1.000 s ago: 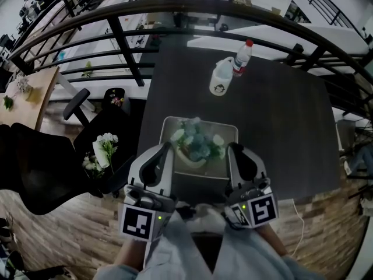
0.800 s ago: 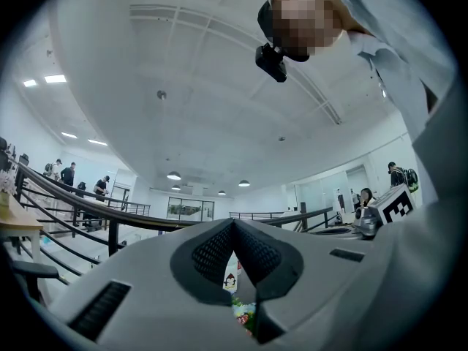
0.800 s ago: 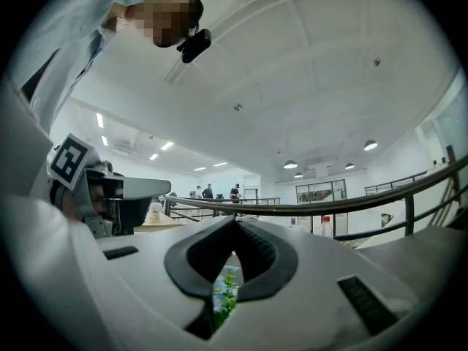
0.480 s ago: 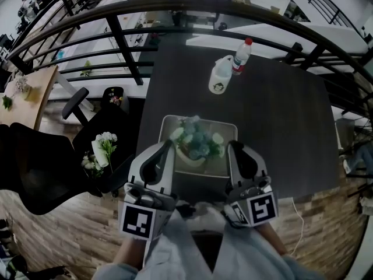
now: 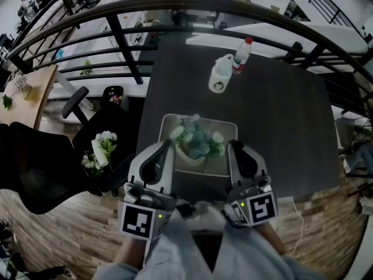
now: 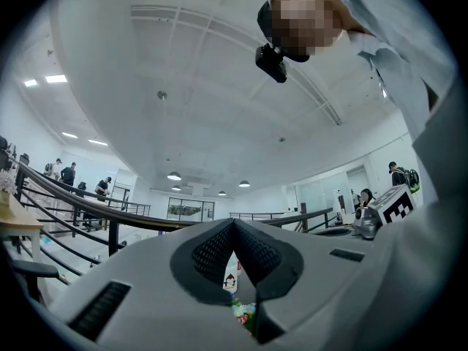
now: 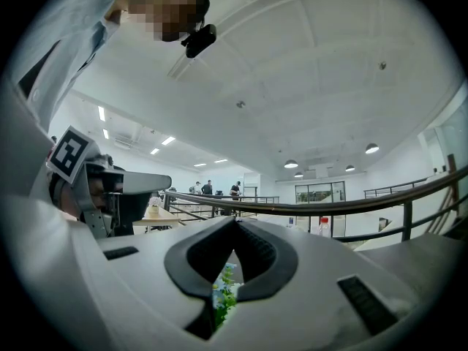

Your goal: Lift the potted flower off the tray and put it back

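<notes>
potted flower: seated in the pale rectangular tray, lower middle of the head view, on the near part of the dark table. pale pot, blue-green and white blooms, upright as far as can be judged.

left gripper: lower left of centre, just beside the tray's near left corner, aimed towards the flower. closed tip to tip in the left gripper view, nothing between the pads; only a sliver of blooms seen through the slot lower down.

right gripper: lower right of centre, just beside the tray's near right corner, likewise aimed forward. fully closed in the right gripper view, pads meeting at the tip, nothing clamped; green and pale petals glimpsed beyond.

neither touching pot or tray, as far as the head view shows.

progress, as a judgement: no lift under way. flower down in its tray, both tools empty and flanking it. fits either the start, with everything left to do, or the end, with the pot already returned; cannot tell which from these views alone. if the start: open the fingers, take the pot, raise it clear of the tray rim, lower it back inside, let go.

white jug and red-capped bottle: upper centre of the head view, well apart from the tray, no part in this.
</notes>
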The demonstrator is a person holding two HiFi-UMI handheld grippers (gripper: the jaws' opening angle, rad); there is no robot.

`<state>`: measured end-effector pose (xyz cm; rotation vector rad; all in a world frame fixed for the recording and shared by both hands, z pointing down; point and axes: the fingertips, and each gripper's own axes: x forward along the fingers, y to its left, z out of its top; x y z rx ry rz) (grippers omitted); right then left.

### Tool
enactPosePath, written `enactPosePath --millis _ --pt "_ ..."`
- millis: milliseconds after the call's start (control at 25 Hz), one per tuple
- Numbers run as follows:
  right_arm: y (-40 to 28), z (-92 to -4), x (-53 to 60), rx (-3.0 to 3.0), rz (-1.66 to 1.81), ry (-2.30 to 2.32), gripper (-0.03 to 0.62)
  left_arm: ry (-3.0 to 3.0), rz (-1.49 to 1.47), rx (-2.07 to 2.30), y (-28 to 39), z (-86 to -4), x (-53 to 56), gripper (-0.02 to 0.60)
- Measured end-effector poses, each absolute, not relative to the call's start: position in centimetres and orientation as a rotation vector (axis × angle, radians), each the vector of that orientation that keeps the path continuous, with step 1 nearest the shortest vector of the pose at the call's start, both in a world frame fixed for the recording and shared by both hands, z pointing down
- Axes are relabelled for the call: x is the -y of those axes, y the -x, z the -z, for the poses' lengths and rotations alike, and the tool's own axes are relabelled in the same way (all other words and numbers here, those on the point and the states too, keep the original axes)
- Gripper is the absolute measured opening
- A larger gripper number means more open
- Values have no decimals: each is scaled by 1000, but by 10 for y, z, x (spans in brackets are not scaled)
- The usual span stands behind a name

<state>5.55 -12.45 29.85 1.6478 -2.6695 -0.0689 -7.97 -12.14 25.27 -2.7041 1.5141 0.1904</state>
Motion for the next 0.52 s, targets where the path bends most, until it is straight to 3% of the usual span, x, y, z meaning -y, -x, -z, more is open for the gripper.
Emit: enactPosePath --millis 520 --pt "-57 -297 123 2645 111 -1625 3 2709 -195 -1499 75 -252 122 12"
